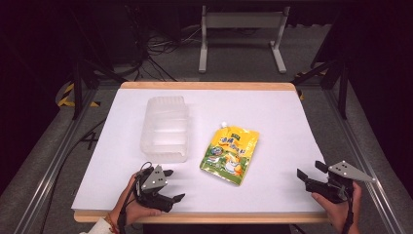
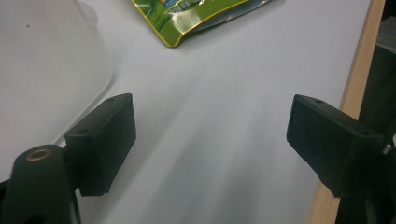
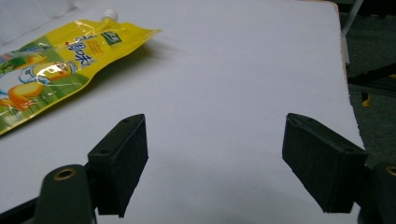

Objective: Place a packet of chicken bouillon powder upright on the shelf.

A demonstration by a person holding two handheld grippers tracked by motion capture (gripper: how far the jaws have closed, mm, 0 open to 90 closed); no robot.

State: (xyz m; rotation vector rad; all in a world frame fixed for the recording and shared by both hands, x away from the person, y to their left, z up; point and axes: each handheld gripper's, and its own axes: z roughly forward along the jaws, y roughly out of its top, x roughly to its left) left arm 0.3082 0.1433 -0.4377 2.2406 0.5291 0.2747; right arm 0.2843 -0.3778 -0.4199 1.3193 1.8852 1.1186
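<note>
Nearest the high camera, a forearm comes in at the bottom left and its hand holds the left gripper low over the near-left part of the table. Its jaws are spread wide with nothing between them, and they point toward the middle of the table.

Just ahead of that gripper, near the centre of the white surface, lies the yellow spout pouch — flat on its back, printed side up, its small white cap pointing away from the person and its green lower edge nearest the front. In the left gripper view only a green and yellow corner of the pouch shows at the top, apart from both jaws. In the right gripper view the pouch lies at the upper left, white cap at its far end, again well clear of the jaws.

Left of the pouch, close beside it but not touching, stands a clear plastic container; its rounded corner sits just beyond the left jaw in the left gripper view.

At the near-right corner of the table a second hand holds the right gripper — jaws likewise released and wide, empty, hovering over bare white surface well apart from the pouch.
</note>
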